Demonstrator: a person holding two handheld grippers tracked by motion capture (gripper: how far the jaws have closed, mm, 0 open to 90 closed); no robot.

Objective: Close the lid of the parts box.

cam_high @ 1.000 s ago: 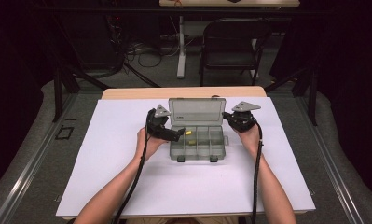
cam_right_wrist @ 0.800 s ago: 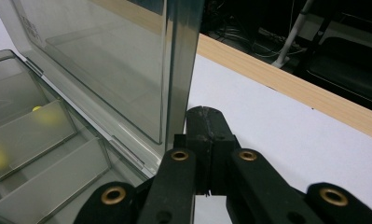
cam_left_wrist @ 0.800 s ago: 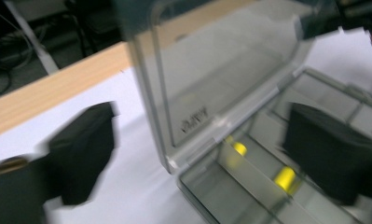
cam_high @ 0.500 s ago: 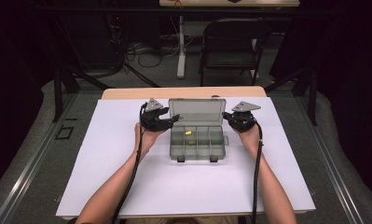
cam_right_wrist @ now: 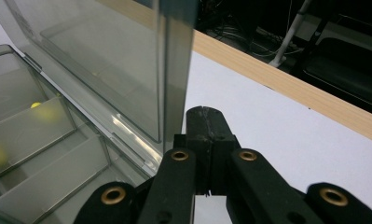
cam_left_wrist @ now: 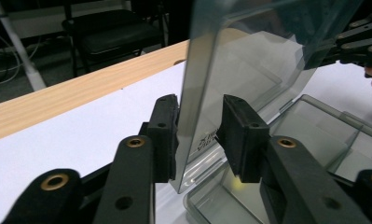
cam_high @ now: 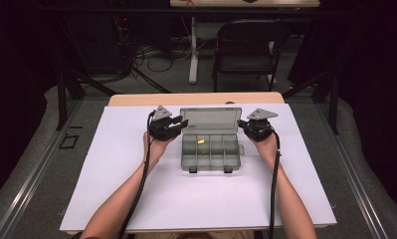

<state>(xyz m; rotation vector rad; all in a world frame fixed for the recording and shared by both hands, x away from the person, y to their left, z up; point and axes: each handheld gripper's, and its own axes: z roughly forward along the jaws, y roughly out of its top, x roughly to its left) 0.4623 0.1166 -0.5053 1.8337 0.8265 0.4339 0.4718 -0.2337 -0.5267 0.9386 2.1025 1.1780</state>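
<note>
Left gripper [cam_high: 177, 123] stands at the left end of the clear plastic organiser box [cam_high: 209, 152], its jaws having just been closing, and in the left gripper view [cam_left_wrist: 200, 137] the upright lid [cam_left_wrist: 249, 70] passes between the two pads: one pad sits against the lid's outer face, the other stands just off its inner face, so the grip is narrow but not pressed home. That box lies on the white counter [cam_high: 136, 199] with its long axis running left to right, its hinge on the far side and the lid [cam_high: 210, 120] raised near upright, open side toward the person. Inside the tray, partitions make a row of small compartments; a small yellow piece [cam_high: 200, 141] lies in the far part of the second compartment from the left end of the box, and the other compartments look bare. At the right end of the box, the right gripper [cam_high: 247, 125] has its jaws fully together just beside the lid's right edge; the right gripper view [cam_right_wrist: 206, 140] shows nothing caught between them and the lid edge [cam_right_wrist: 174, 65] rising just to one side. The high view gives the whole layout; the right gripper view adds the yellow piece [cam_right_wrist: 36, 105] blurred through the tray wall, and the left gripper view shows faint moulded lettering low on the lid.
</note>
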